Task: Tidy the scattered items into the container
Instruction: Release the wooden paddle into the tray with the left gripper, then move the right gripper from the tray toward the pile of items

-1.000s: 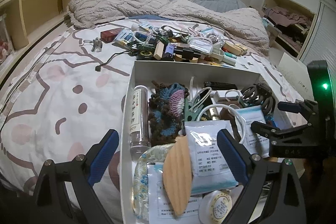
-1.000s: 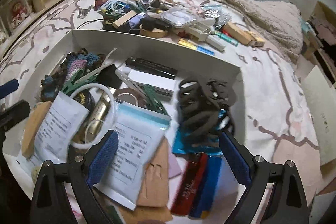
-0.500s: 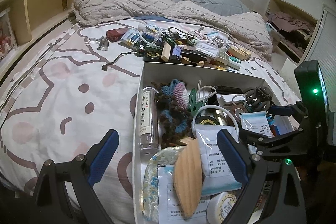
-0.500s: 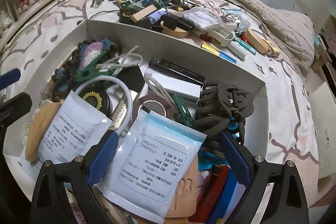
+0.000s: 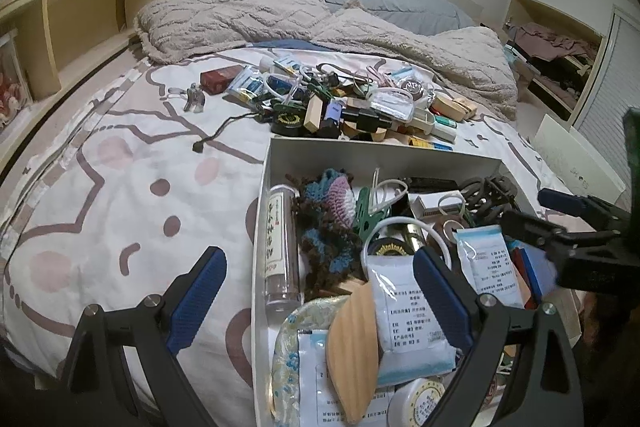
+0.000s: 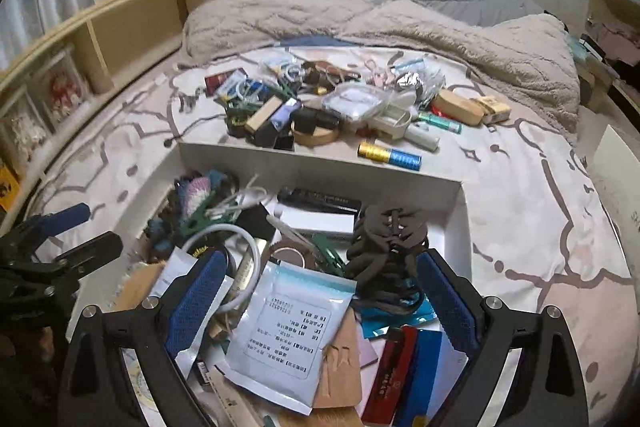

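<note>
- Two tools were spread wide and held nothing: the left tool (image 5: pixel 320 295) and the right tool (image 6: pixel 320 303), both hovering over the near end of the container (image 5: pixel 384 150).
- Container: a white open box on the bed (image 5: pixel 120 163), packed with items (a crocheted piece (image 5: pixel 332 199), a clear tube (image 5: pixel 282 239), a dark hair claw (image 6: pixel 390 239)).
- Scattered items (image 6: pixel 320 111) lay in a heap on the bed just beyond the container's far wall.
- Beige blanket (image 5: pixel 280 11) lay bunched behind the heap.

The box's (image 5: pixel 380 149) near end runs off the bottom edge; print on the white pouch (image 6: pixel 292 331) (blurred) cannot be read.
</note>
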Available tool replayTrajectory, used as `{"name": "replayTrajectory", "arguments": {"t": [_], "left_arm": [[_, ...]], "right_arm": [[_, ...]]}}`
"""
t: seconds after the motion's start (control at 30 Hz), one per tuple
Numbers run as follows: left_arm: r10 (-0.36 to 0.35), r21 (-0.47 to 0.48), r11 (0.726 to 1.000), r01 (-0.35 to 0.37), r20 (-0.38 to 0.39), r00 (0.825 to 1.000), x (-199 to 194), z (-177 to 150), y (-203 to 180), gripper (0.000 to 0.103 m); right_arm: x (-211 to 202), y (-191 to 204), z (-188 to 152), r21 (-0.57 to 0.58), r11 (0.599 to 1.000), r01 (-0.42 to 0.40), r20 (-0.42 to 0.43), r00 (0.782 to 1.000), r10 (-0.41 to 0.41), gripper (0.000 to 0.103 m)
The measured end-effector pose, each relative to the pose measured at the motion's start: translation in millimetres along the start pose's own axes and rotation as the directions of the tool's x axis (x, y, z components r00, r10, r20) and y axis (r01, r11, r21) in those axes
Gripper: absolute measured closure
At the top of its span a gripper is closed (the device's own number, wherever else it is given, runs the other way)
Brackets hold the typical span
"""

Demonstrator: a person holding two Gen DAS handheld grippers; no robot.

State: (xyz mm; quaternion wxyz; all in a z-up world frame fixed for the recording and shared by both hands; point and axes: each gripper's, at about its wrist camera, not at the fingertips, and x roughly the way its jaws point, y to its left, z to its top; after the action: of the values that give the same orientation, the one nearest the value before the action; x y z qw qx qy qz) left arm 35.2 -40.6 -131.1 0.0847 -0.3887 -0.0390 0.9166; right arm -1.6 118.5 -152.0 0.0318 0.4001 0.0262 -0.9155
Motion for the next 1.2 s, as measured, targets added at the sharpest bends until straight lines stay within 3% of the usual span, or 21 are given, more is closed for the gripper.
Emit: {"name": "replayTrajectory", "arguments": {"t": [0.27, 0.47, 0.67, 0.8, 1.2], "left_arm": [[0.012, 0.013, 1.0, -0.012, 0.04, 0.999, -11, 10, -2, 0.007], [0.022, 0.033, 0.999, -0.025, 0.084, 0.996, -27, 20, -5, 0.004], [0.026, 0.049, 0.998, -0.032, 0.127, 0.992, -42, 31, -6, 0.003], [0.052, 0.051, 0.997, -0.061, 0.161, 0.986, -52, 38, -7, 0.0], [0.056, 0.058, 0.996, -0.072, 0.241, 0.969, -83, 66, -9, 0.0]], "right_arm": [[-18, 1, 7, -0.018, 1.0, 0.002, 0.038, 0.999, -0.001, 0.006], [-38, -8, 16, 0.005, 0.999, 0.045, 0.062, 0.997, -0.046, 0.006], [-58, -17, 25, 0.036, 0.999, 0.028, 0.091, 0.995, -0.031, 0.006], [-73, -22, 32, 0.056, 0.998, 0.033, 0.125, 0.991, -0.04, 0.0], [-99, -34, 63, 0.056, 0.997, 0.059, 0.151, 0.986, -0.067, 0.0]]}}
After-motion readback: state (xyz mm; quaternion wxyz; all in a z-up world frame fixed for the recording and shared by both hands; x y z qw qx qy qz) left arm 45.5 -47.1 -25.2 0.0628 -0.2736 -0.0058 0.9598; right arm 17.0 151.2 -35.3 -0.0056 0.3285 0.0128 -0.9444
